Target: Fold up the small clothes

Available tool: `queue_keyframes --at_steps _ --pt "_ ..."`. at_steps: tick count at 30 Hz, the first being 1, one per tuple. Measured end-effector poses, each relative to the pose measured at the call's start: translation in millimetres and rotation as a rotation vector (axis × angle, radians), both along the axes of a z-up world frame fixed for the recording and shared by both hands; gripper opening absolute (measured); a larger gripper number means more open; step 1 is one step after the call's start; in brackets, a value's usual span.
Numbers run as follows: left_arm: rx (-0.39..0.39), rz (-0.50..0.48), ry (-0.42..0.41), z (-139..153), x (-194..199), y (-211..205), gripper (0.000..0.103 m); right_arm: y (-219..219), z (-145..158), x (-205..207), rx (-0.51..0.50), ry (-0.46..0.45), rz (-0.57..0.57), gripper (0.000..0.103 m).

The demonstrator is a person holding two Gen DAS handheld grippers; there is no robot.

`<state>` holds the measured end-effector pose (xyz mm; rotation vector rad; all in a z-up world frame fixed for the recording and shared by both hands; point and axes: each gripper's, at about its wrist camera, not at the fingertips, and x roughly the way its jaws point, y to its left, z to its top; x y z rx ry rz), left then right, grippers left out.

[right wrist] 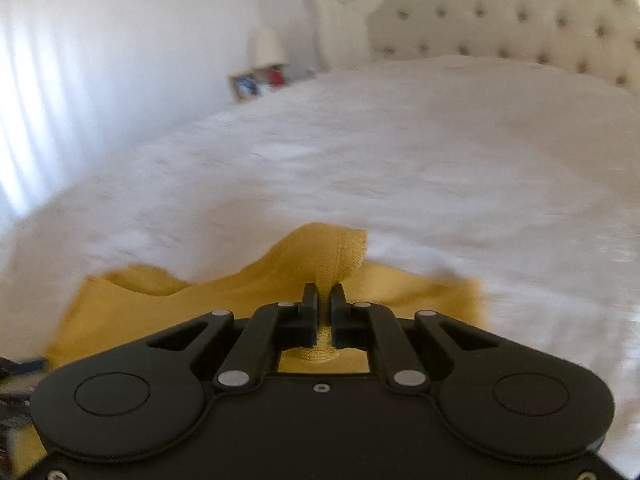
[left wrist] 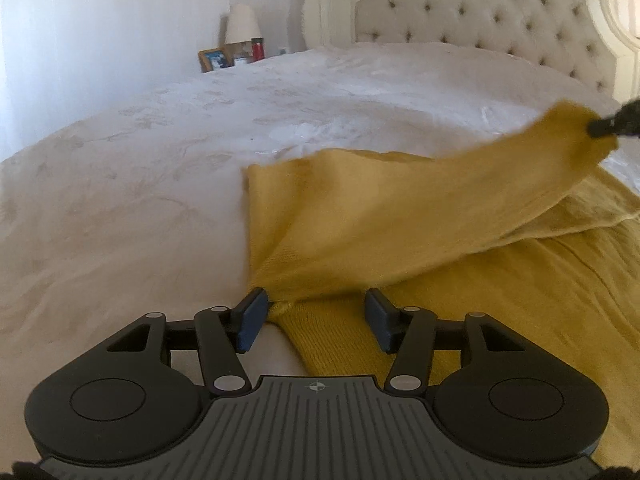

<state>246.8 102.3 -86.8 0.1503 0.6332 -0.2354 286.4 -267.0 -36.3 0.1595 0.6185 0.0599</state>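
Two views, right gripper clenched on mustard garment, only left wrist shows left gripper released

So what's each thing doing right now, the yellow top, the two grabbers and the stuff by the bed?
Yellow top: lying on the bed, one end lifted off it.
Right gripper: shut on the lifted end of the top.
Left gripper: open, with the top's near edge between its fingers.
Lamp: upright, looks off.
Red bottle: upright.
Photo frame: standing.
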Motion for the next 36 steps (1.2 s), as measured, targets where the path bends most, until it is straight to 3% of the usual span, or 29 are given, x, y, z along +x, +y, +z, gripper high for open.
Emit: queue_keyframes --at_steps 4,8,13,15,17,20,24,28,36 --pt "0.016 -0.004 0.036 5.7 -6.0 2.7 0.059 -19.1 -34.3 5.0 0.036 0.109 -0.016 0.013" --pt "0.011 -0.007 0.002 25.6 -12.4 6.8 0.060 -18.5 -48.0 3.7 0.030 0.122 -0.012 0.017" --pt "-0.001 0.025 -0.052 40.4 5.9 0.4 0.062 -10.4 -49.7 2.7 -0.062 0.111 0.006 0.019" --pt "0.005 0.042 -0.051 37.0 20.6 -5.7 0.062 -8.3 -46.2 0.2 -0.108 0.106 0.010 0.023" --pt "0.031 0.056 -0.019 26.1 35.6 -11.6 0.062 -9.7 -43.6 1.0 -0.161 0.093 -0.003 0.036" --pt "0.072 0.095 0.065 2.7 53.1 -10.6 0.064 -17.4 -37.7 -2.6 -0.201 0.076 -0.054 0.036" --pt "-0.027 0.126 0.065 -5.6 52.0 3.7 0.068 -31.7 -37.6 0.2 -0.164 0.076 -0.082 0.036" --pt "-0.020 0.123 0.054 -6.6 50.1 3.4 0.069 -24.5 -47.7 5.2 -0.176 0.093 -0.037 0.036" --pt "-0.029 0.125 0.037 -8.0 47.5 4.0 0.070 0.2 -50.0 7.2 -0.086 0.057 0.049 0.041"
